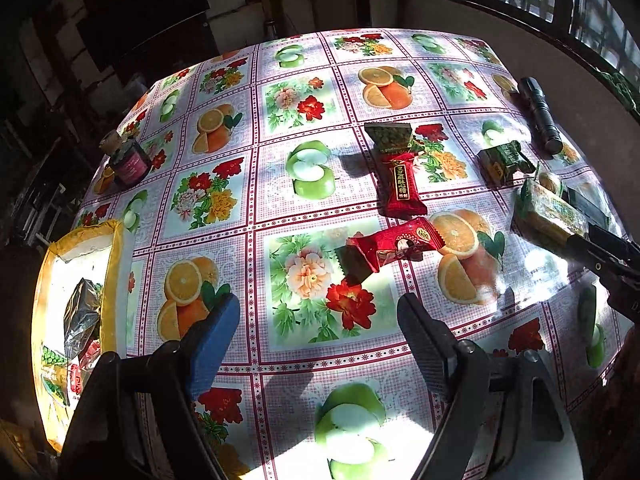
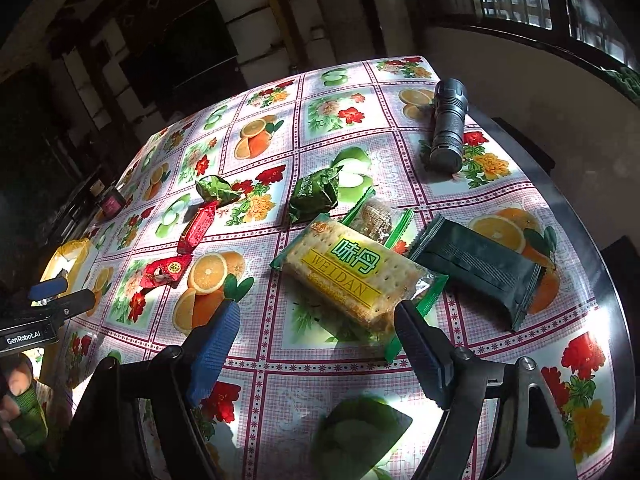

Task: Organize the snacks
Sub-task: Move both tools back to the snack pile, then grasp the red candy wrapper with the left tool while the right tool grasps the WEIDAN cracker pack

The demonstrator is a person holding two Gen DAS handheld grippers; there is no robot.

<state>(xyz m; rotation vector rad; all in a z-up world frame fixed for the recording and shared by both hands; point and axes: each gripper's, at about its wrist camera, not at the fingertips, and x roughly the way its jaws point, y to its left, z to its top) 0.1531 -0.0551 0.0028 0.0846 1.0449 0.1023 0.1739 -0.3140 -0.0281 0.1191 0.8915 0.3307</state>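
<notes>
Snacks lie scattered on the fruit-and-flower tablecloth [image 1: 224, 240]. My left gripper [image 1: 320, 336] is open and empty, just short of a red candy [image 1: 400, 246]. Beyond that lie a second red candy [image 1: 400, 184] and a green wrapper [image 1: 390, 136]. My right gripper [image 2: 316, 332] is open. The near end of a yellow-and-green cracker pack [image 2: 352, 276] lies just ahead of its black finger [image 2: 420, 352], and no pad presses on it. A dark green packet [image 2: 480, 270], a green packet [image 2: 314, 196] and a clear-wrapped snack [image 2: 378, 216] lie around it.
A yellow-edged box [image 1: 116, 264] holding several wrapped snacks stands at the table's left edge. A black flashlight [image 2: 448, 128] lies at the far right and a small dark jar [image 1: 130, 162] at the far left. A person's hand [image 2: 16, 392] shows at lower left.
</notes>
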